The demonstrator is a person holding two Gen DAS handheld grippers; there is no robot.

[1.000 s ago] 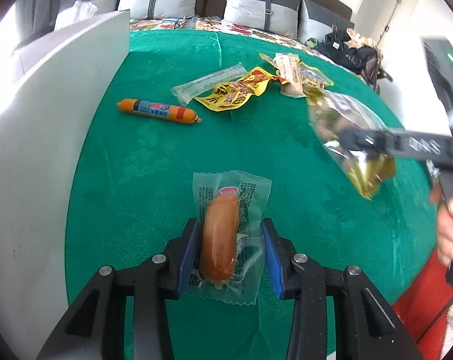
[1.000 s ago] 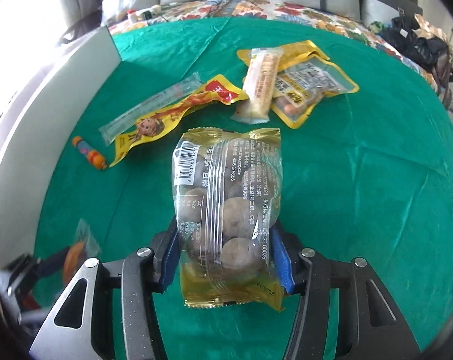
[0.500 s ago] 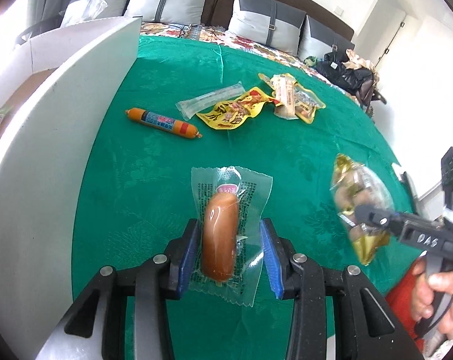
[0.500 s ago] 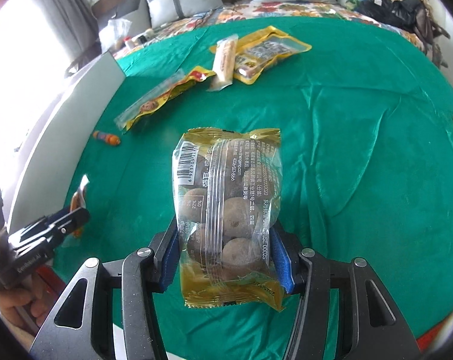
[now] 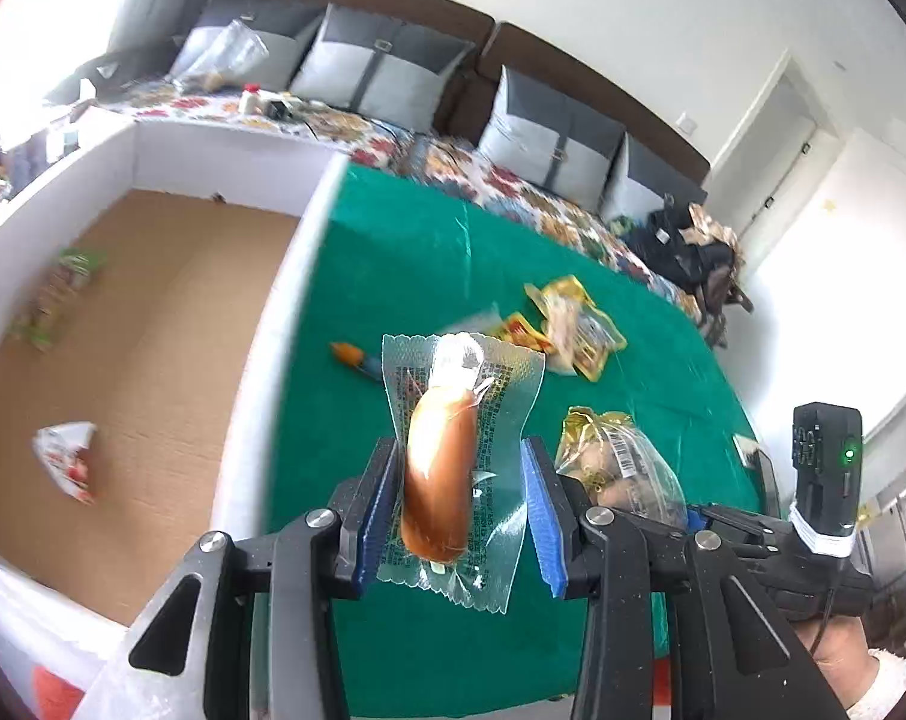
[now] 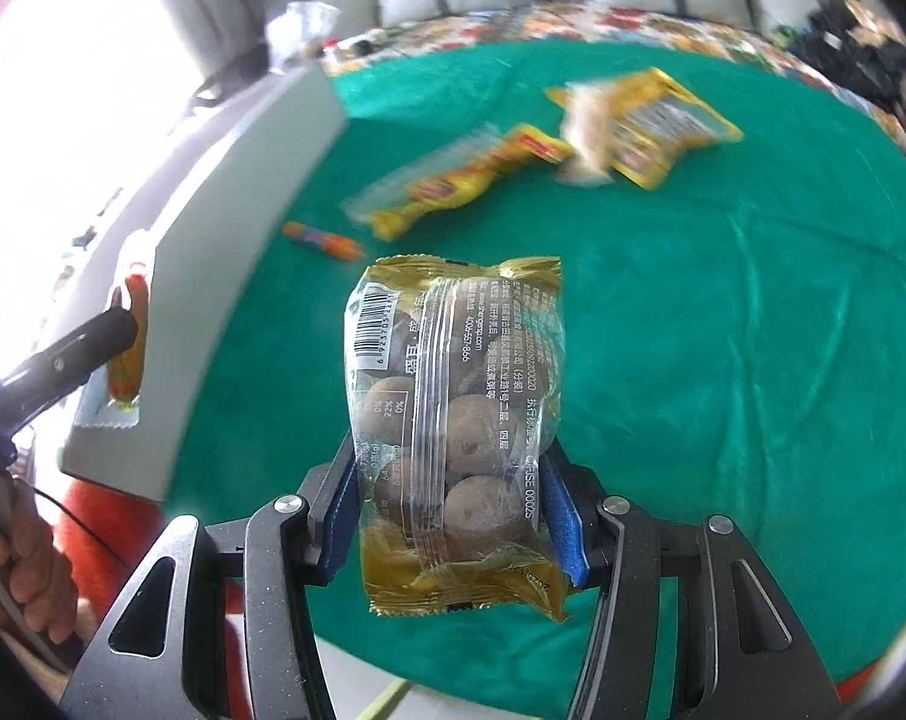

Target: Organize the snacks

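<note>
A brown sausage in a clear wrapper (image 5: 441,468) is clamped in my left gripper (image 5: 456,510), lifted above the green tablecloth (image 5: 429,276) beside the white box's wall (image 5: 273,330). My right gripper (image 6: 453,516) is shut on a gold-edged bag of round brown snacks (image 6: 453,420), held over the cloth. That bag (image 5: 621,468) also shows just right of my left fingers. In the right wrist view the left gripper (image 6: 102,330) with the sausage (image 6: 129,342) is at the box wall (image 6: 225,210).
The box's cardboard floor (image 5: 153,360) holds a green packet (image 5: 57,294) and a white-red packet (image 5: 69,462). On the cloth lie an orange sausage stick (image 6: 321,240), a long yellow packet (image 6: 459,186) and a yellow bag (image 6: 657,126). A sofa with cushions (image 5: 381,78) stands behind.
My left gripper has risen and swung left with the sausage, so the box's inside came into view. My right gripper moved left with the bag and now sits close beside the left one.
</note>
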